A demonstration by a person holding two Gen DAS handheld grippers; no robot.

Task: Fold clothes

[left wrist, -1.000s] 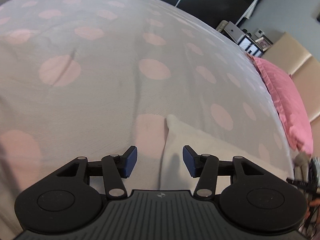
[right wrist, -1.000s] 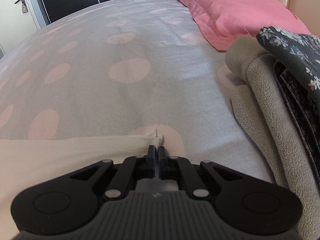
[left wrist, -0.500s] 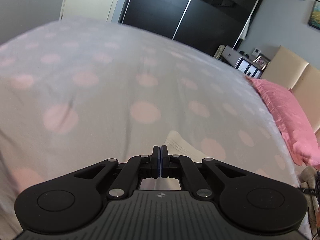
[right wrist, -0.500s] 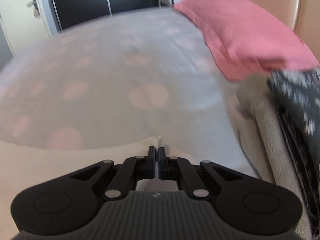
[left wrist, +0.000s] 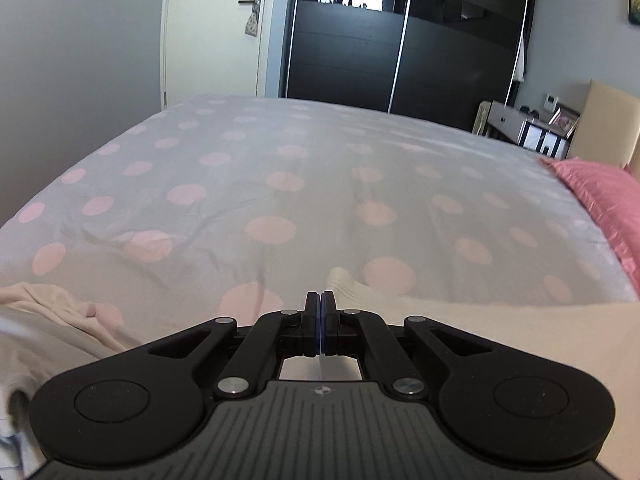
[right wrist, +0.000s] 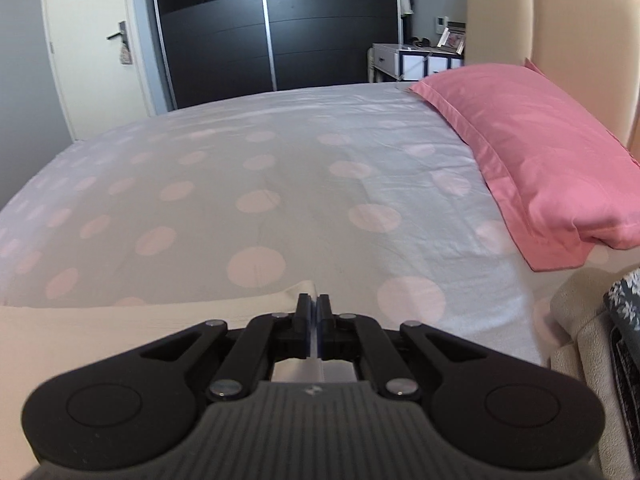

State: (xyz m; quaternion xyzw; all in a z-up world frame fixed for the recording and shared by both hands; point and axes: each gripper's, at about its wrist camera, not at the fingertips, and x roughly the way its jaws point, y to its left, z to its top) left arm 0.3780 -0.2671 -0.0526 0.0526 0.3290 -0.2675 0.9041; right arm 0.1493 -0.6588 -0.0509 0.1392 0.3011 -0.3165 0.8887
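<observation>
Up they've come, both grippers lifted off the bed since a second ago. Left gripper point(left wrist: 321, 300), jaws clenched on a corner of the cream ribbed cotton garment point(left wrist: 460, 320); right gripper point(right wrist: 313, 304) pinching the other corner point(right wrist: 160, 312). Only the left view catches crumpled beige cloth point(left wrist: 48, 300); only the right shows folded fleece point(right wrist: 576, 320). Beyond lie the grey pink-dotted bedsheet point(right wrist: 256, 200) and the pink pillow point(right wrist: 540, 160).

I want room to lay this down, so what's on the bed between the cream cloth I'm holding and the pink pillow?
Only bare dotted sheet lies between the cream cloth and the pink pillow, as the right wrist view shows.
</observation>
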